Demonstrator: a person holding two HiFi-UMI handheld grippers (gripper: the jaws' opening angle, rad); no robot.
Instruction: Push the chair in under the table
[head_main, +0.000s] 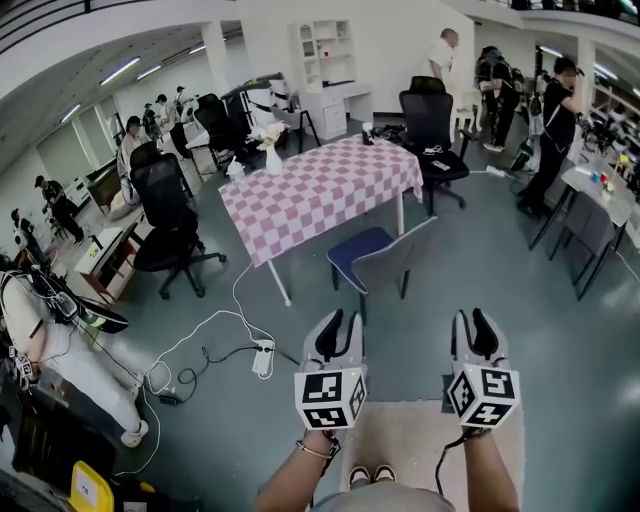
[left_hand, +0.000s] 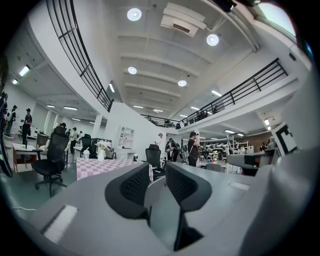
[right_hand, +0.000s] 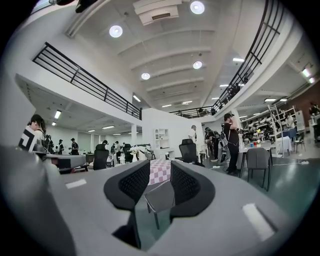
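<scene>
The chair (head_main: 393, 262) stands pulled out from the desk (head_main: 320, 195), at 12 o'clock from the two grippers and well apart from them. Its grey back faces the person and sits skewed to the desk edge.

The left gripper (head_main: 337, 322) and right gripper (head_main: 476, 320) are held level side by side. Each has its fingers (left_hand: 134, 189) apart and nothing between them.

A push off the middle of the skewed back would likely swing the chair, so that a leg catches the desk leg. A hard shove could jolt the desk and tip the white vase (head_main: 273, 158) of pale flowers (head_main: 270, 132) at its 11 o'clock end. The power strip (head_main: 263, 357) and its cable (head_main: 205, 325) lie on the floor at 9 o'clock of the left gripper, a tripping risk.
</scene>
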